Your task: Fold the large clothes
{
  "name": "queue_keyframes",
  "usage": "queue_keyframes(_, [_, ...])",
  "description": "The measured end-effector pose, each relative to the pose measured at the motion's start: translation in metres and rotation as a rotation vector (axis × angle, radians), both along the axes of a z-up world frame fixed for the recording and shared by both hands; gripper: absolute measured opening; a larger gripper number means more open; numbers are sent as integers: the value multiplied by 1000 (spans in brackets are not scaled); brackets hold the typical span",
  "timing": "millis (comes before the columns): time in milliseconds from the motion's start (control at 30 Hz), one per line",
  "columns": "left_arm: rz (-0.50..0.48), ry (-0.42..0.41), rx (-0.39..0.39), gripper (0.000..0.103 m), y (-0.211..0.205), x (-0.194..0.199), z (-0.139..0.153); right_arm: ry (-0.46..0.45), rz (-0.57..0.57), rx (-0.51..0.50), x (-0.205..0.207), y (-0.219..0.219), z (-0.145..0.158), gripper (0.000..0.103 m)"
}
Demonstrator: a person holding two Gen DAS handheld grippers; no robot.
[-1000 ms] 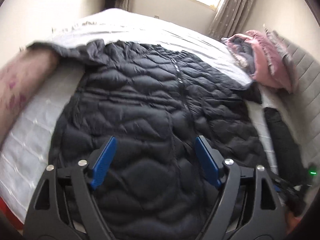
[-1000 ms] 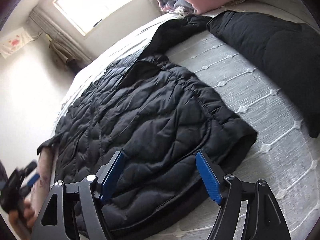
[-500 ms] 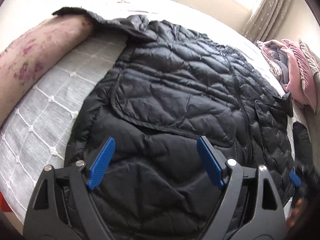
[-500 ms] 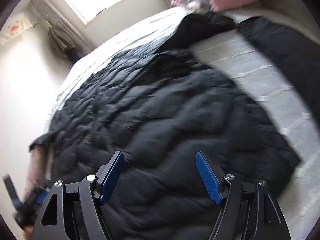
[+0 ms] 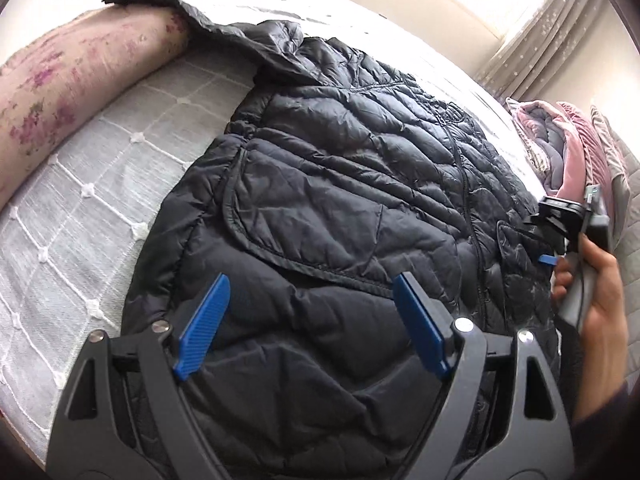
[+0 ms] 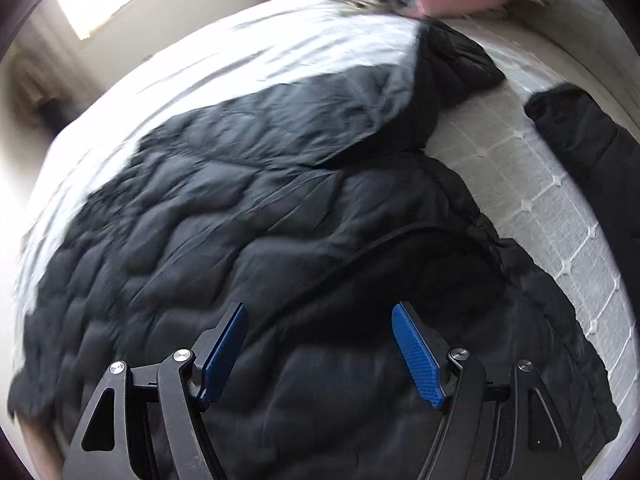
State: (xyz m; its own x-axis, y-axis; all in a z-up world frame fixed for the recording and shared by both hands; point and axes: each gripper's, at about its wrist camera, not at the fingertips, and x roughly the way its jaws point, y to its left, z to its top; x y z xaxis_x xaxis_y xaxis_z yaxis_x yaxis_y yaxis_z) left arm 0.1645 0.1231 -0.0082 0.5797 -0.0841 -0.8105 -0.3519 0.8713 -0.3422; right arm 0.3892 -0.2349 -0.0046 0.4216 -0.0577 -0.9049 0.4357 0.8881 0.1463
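A black quilted puffer jacket (image 5: 352, 200) lies spread front-up across the bed, zipper running down its middle. My left gripper (image 5: 312, 292) hovers open over the jacket's lower left part, near a large patch pocket, with nothing between its blue pads. The right gripper (image 6: 320, 320) is open too, above the jacket (image 6: 240, 240) by its right side; that view is blurred by motion. In the left wrist view a hand (image 5: 596, 300) holds the right gripper's handle at the jacket's right edge. One sleeve (image 5: 168, 12) stretches over a bolster at the far left.
The bed has a grey-white stitched cover (image 5: 80, 208). A pink floral bolster (image 5: 72, 80) lies along its left side. Folded pink and grey bedding (image 5: 560, 144) sits at the far right. Another black garment (image 6: 592, 152) lies on the bed's right side. Curtains and a window stand behind.
The right gripper has swept from the jacket's bottom corner across onto its body. The left gripper has shifted left and lower, and it has rolled. Both stay open.
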Motion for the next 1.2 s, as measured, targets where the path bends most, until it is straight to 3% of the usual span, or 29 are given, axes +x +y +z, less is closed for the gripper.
queue_keyframes(100, [-8,-3,-12,84,4,8,1,23,-67,22,15,-10,-11,75])
queue_keyframes(200, [3,2,8,84,9,14,1,55,-58,7,20,-8,-20,73])
queue_keyframes(267, [14,11,5,84,13,15,-2,27,-25,-5,17,-6,-20,47])
queue_keyframes(300, [19,15,-7,84,15,14,-3,24,-14,-12,16,-6,-19,21])
queue_keyframes(333, [22,16,-16,84,16,14,-4,15,-6,6,11,-10,-18,7])
queue_keyframes(400, [25,18,-18,84,16,14,-5,-3,6,54,0,-18,-13,6])
queue_keyframes(567, [1,27,0,84,9,17,-6,-99,75,68,-40,-37,22,5])
queue_keyframes(700, [3,31,-13,84,10,17,-7,-168,148,132,-93,-52,46,5])
queue_keyframes(800, [14,27,-24,84,11,16,-7,-170,183,125,-113,-57,47,6])
queue_keyframes(867, [8,31,-27,84,8,17,-7,-136,211,152,-112,-57,40,6])
queue_keyframes(1000, [11,35,-29,84,5,15,-8,-105,198,104,-101,-46,32,15])
queue_keyframes(1200, [19,31,-27,84,11,16,-7,-35,271,-18,-66,24,8,20])
